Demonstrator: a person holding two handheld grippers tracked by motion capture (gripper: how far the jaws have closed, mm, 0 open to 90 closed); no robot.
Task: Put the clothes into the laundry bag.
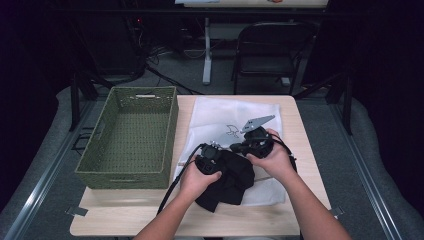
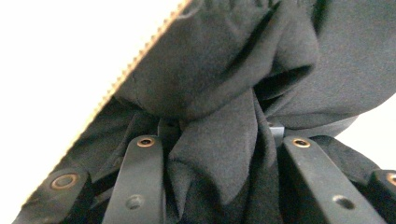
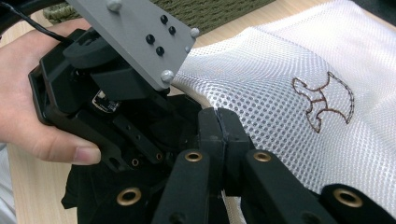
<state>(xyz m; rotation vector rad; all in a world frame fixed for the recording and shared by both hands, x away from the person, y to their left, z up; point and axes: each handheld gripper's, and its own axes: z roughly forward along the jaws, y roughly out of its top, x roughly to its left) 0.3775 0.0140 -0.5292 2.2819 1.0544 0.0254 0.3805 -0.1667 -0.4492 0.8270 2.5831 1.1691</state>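
A black garment (image 1: pixel 227 186) lies bunched on the near part of a white mesh bag (image 1: pixel 225 114) on the table. In the high view my left gripper (image 1: pixel 215 152) sits on the garment's upper left. Its own view has the black cloth (image 2: pixel 224 70) gathered between the jaws of the left gripper (image 2: pixel 219 135), which close on that bunch. My right gripper (image 1: pixel 246 147) is just right of it. There the right gripper (image 3: pixel 219 123) has its jaws pressed together on an edge of the mesh bag (image 3: pixel 280 84). The left gripper (image 3: pixel 93 93) and its hand are close by.
A green woven basket (image 1: pixel 125 179) stands on the table's left half, open and with nothing showing inside. The wooden table (image 1: pixel 150 220) has bare room along its near edge. A folding chair (image 1: pixel 272 50) stands beyond the far edge. The bag carries a small stitched emblem (image 3: pixel 327 100).
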